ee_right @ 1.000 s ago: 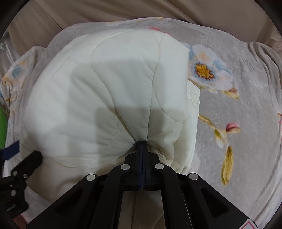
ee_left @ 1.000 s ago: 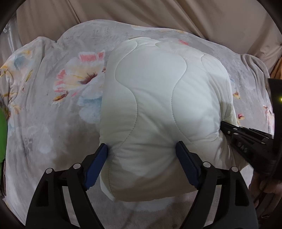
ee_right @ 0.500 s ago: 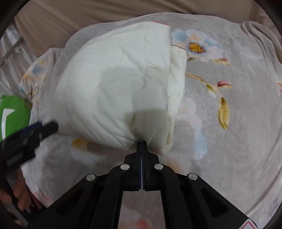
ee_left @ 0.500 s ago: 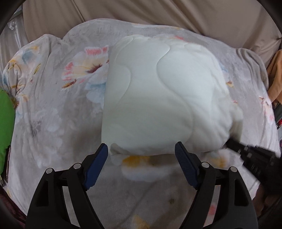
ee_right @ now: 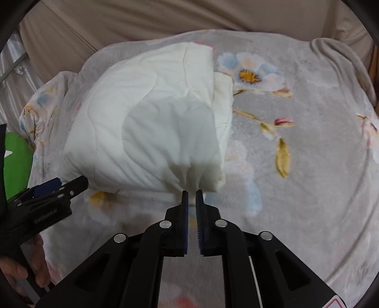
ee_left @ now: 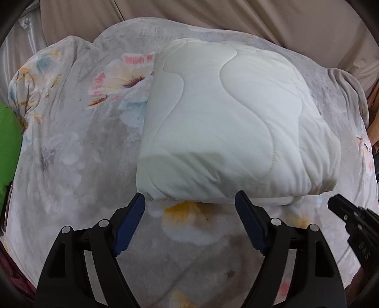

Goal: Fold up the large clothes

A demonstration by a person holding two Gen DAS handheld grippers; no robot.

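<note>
I see the quilt, white, puffy and stitched in wavy lines, folded into a thick block on the soft grey floral blanket covering the bed. My left gripper tilts down just short of its near edge, jaws wide with nothing between them. My right gripper is opening at the near right corner, its narrow gap empty.

A home bedroom is being shown. A bed is being covered by a plush grey floral blanket, on which a folded white quilted cover is lying. Beyond the blanket's far edge, beige curtains are being seen hanging in folds.
</note>
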